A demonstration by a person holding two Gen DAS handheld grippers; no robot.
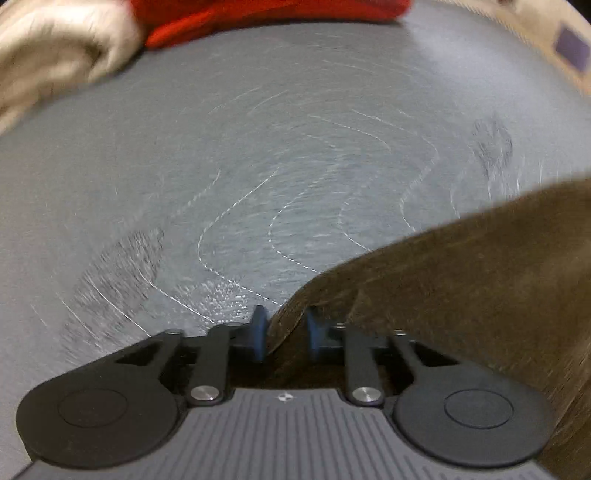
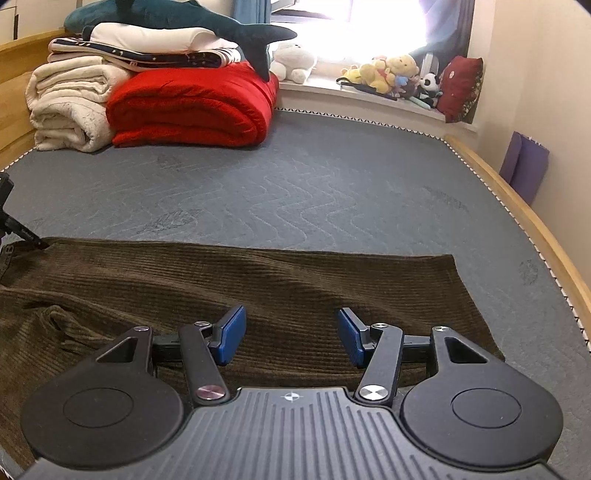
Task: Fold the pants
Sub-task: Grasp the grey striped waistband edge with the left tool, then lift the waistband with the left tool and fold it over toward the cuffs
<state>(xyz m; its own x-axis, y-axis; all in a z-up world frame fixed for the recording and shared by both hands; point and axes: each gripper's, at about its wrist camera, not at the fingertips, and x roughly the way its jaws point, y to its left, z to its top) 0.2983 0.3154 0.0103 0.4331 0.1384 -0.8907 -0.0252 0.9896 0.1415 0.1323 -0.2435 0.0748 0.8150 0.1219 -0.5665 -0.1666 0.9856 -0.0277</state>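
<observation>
Brown corduroy pants [image 2: 258, 295] lie spread across the near part of a grey quilted mattress [image 2: 314, 184]. My right gripper [image 2: 291, 332] is open and empty, hovering just above the pants near their right end. My left gripper [image 1: 284, 332] is shut on an edge of the pants [image 1: 461, 277], which drape away to the right; this view is motion-blurred. The left gripper's tip also shows at the far left of the right wrist view [image 2: 22, 232], at the pants' far left corner.
Folded cream [image 2: 70, 107] and red [image 2: 192, 103] blankets, with a plush shark [image 2: 184, 18] on top, are stacked at the mattress's far left. Plush toys [image 2: 388, 74] line the window sill. A wooden bed frame [image 2: 517, 206] edges the right side.
</observation>
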